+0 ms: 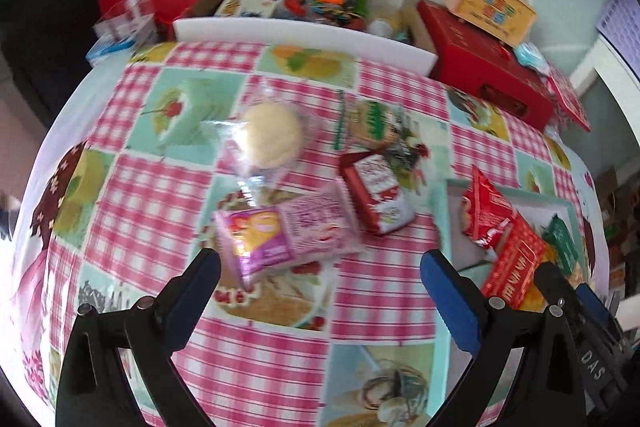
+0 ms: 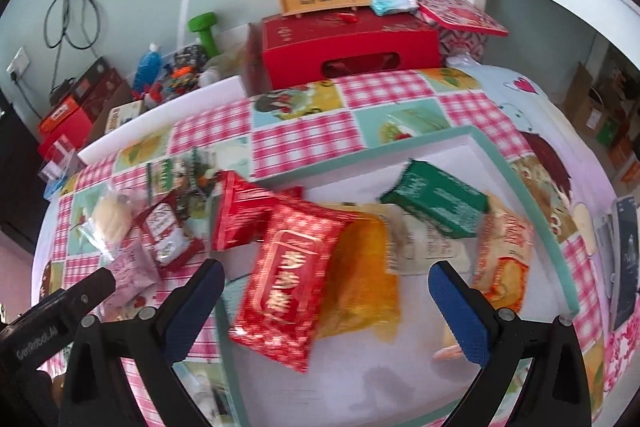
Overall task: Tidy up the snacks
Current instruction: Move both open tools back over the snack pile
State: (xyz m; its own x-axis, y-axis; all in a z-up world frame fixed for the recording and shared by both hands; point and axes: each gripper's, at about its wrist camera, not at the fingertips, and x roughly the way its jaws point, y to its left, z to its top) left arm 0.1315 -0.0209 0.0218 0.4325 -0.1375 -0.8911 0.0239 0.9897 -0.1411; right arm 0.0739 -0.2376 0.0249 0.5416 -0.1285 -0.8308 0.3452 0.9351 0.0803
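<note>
- Only the right wrist view shows the whole teal-rimmed tray (image 2: 532,183): red foil packet (image 2: 288,287) at 6 o'clock, green box (image 2: 436,199) at 1, orange pouch (image 2: 364,279) between them.
- Only the left wrist view shows the pink wafer pack (image 1: 288,231) clearly, central, with the clear-wrapped round biscuit (image 1: 272,135) at 12.
- Legible print: "DAS", "GenRobot.AI" on the gripper bodies.
- Left gripper (image 1: 320,267): jaws wide apart, empty.
- Right gripper (image 2: 326,281): jaws wide apart, empty.

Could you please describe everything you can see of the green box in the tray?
The green box is a small rectangular carton, apparently cardboard, dark green with white printing too blurred to read. It looks closed and lies tilted, propped on the other packets in the far part of the white tray with its mint-green rim. Its lower edge rests on a pale wrapper, and an orange-and-white packet lies beside it.
</note>
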